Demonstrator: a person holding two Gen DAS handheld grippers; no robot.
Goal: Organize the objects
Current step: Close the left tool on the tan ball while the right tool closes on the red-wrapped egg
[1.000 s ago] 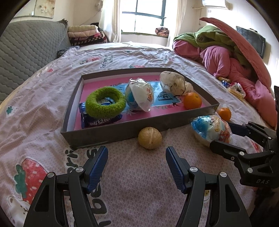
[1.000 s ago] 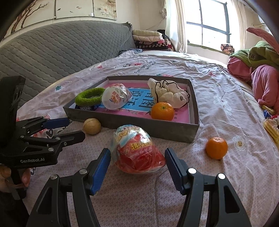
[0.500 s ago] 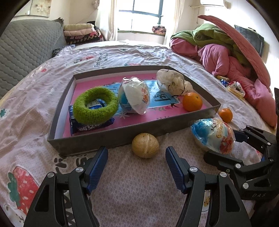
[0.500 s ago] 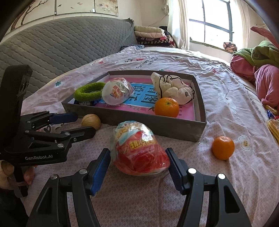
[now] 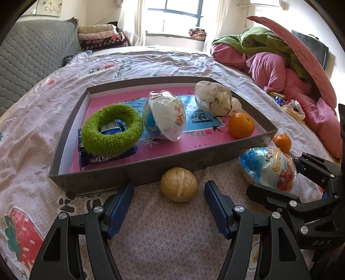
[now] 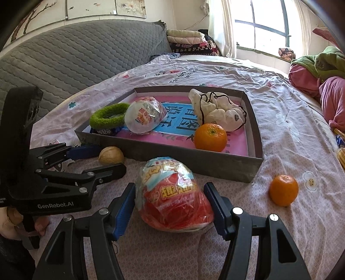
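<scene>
The left gripper (image 5: 169, 201) stands apart, the walnut (image 5: 179, 184) just ahead on the bed (image 5: 172, 237). Only the right view shows the right gripper (image 6: 170, 199) apart, flanking the red snack pack (image 6: 174, 198). Beyond, the tray (image 6: 226, 169).

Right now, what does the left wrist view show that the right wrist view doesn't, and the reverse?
Left wrist only: the blue side of the wrapped toy egg, and the pink and green bedding heap in full.

Right wrist only: a hand under the left gripper, the egg's red side, and wall pictures.

Both: grey tray, walnut, green ring, two oranges, white pouch, open right gripper straddling the egg.
</scene>
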